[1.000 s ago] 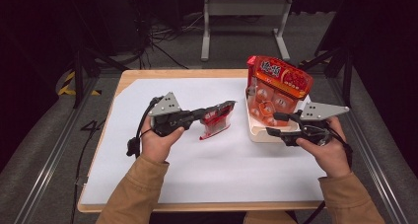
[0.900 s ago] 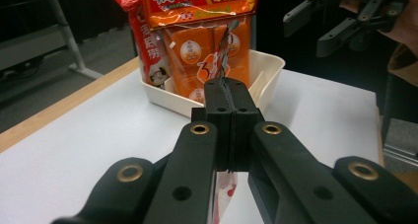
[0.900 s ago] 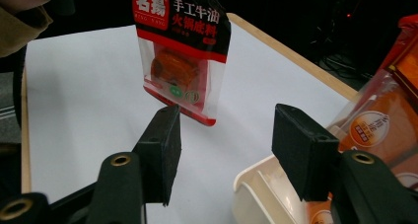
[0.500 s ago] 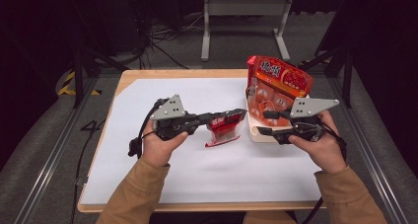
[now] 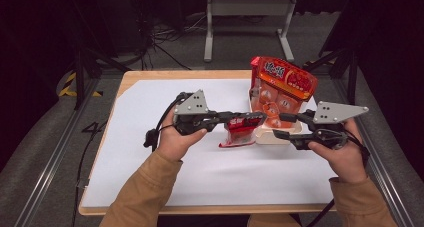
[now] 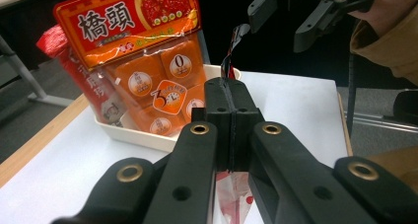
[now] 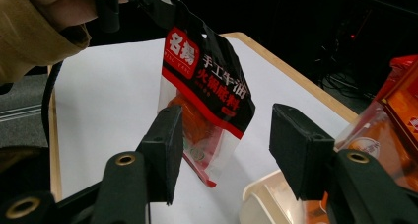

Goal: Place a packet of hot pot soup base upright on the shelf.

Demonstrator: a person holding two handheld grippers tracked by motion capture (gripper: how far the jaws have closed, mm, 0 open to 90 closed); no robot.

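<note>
My left gripper (image 5: 260, 118) is shut on the top edge of a small red-and-black sachet (image 5: 240, 134), which hangs just above the white paper. Its pressed-together jaws (image 6: 230, 86) point at a large orange packet (image 6: 143, 51) standing in a white tray (image 6: 133, 135). The sachet (image 7: 207, 86) dangles in front of my right gripper (image 7: 229, 145), whose jaws have just been closing a little. They stand open, touching nothing. In the high view the right gripper (image 5: 279, 125) hovers beside the tray (image 5: 265, 136), close to the left gripper's tips.
White paper (image 5: 165, 182) covers most of the wooden table (image 5: 135, 77). The orange packet (image 5: 282, 82) leans upright at the table's back right. A metal stand (image 5: 250, 17) and cables lie on the floor behind.
The left gripper carried the sachet to the right toward the tray and lifted it slightly. The right gripper rose and shifted a little toward the sachet.
</note>
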